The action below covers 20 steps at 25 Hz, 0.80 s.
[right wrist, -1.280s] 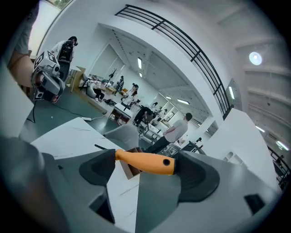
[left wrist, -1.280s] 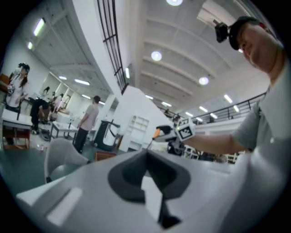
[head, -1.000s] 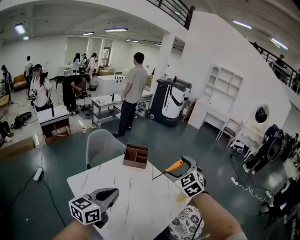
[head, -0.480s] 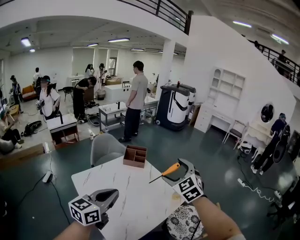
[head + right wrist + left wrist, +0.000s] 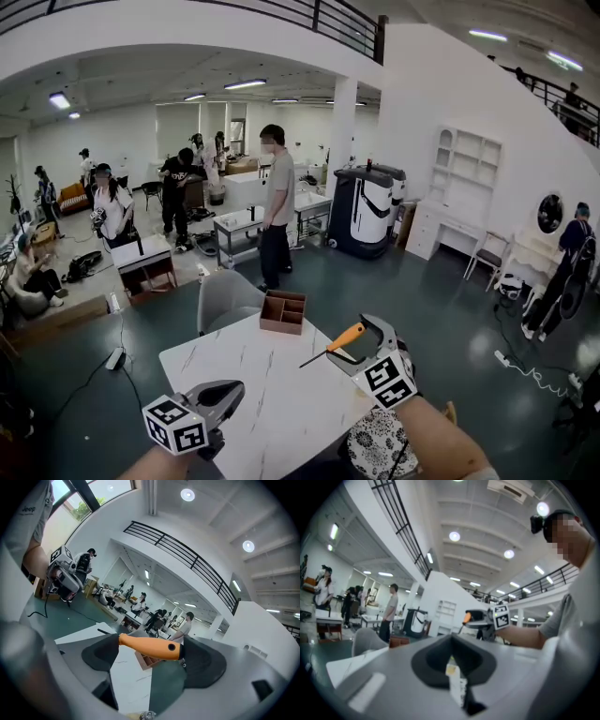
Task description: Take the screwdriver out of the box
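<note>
The brown wooden box [image 5: 284, 312] with compartments stands at the far edge of the white marble table [image 5: 272, 398]. My right gripper [image 5: 359, 343] is shut on the screwdriver [image 5: 346, 336], held in the air to the right of the box, its dark shaft pointing left and down. In the right gripper view the orange handle [image 5: 150, 648] lies across between the jaws, with the box [image 5: 149, 661] seen below it. My left gripper [image 5: 223, 397] hovers low at the table's near left, shut with nothing in it. The left gripper view shows the right gripper [image 5: 483, 622] and the box [image 5: 399, 641].
A grey chair [image 5: 225, 295] stands just behind the table's far left corner. A person [image 5: 275, 202] stands further back by a metal trolley, and several others are across the hall. A floral cushion [image 5: 377, 446] lies at the table's near right.
The head view has drifted a little, so the table and box sit slightly lower and to the right. The right gripper still holds the screwdriver aloft beside the box. The left gripper has barely moved.
</note>
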Tool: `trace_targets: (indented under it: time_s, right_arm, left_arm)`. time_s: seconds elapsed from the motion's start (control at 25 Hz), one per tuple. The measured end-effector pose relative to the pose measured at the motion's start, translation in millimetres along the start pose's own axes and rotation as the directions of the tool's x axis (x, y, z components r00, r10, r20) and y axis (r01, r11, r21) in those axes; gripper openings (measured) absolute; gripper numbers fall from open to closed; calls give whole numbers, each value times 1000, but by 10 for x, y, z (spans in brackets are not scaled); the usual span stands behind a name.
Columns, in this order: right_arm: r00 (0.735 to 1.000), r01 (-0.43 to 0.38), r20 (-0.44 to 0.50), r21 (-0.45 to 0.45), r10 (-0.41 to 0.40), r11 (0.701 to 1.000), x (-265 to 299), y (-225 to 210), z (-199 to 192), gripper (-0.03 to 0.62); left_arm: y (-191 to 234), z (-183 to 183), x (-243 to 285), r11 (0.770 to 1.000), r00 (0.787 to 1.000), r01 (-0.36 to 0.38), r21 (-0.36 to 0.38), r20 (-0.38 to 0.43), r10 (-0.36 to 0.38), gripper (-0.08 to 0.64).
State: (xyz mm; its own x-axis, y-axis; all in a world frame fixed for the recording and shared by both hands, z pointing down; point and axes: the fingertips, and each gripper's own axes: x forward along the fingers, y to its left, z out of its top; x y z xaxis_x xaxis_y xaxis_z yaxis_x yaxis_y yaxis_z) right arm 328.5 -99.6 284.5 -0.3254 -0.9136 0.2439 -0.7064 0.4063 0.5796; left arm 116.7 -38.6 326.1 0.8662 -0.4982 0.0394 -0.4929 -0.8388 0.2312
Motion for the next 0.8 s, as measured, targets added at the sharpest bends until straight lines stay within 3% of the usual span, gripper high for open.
trace_targets:
  time_s: [0.4,0.8]
  right_arm:
    - [1000,7,29,16,-8,1000,-63,167,232,396]
    - [998,67,-7,45,-66,997,-13,527,544,396]
  left_arm:
    - [59,170,-177,999,1000,19,27,11,-19,2]
    - [546,349,-607,995,994,97,36,51,-99,2]
